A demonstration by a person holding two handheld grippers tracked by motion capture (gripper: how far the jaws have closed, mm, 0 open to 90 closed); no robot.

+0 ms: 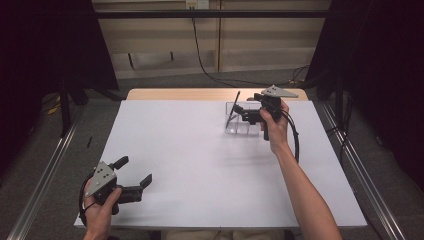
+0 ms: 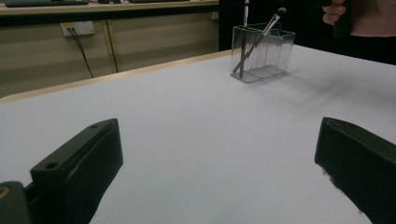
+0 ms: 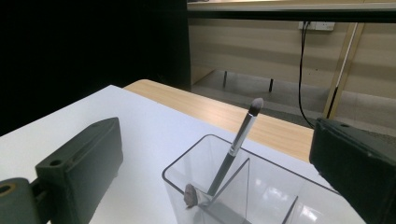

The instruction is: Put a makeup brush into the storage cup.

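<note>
Right gripper, black with a grey three-cornered plate on top, hangs above the clear plastic compartment box at the far right part of the white table. Its jaws stand wide apart with nothing between them; in the right gripper view they rise at either side of the box's rim without touching it.

A slim makeup brush with a dark handle, silver ferrule and grey bristle tip stands inside the box, in the end compartment. It leans, its handle foot down in the compartment and its bristle end up and clear of the rim. A small grey lump sits on the rim at the corner beside the brush's handle; what it is I cannot tell. In the left gripper view the box shows two slim handles, one upright and one tilted.

Left gripper, also black with a grey plate, rests low at the near left corner of the table, well apart from the box. Its jaws are spread wide too, and only bare white tabletop lies between them.

Beyond the table's far wooden edge a black cable runs down the pale wall.
</note>
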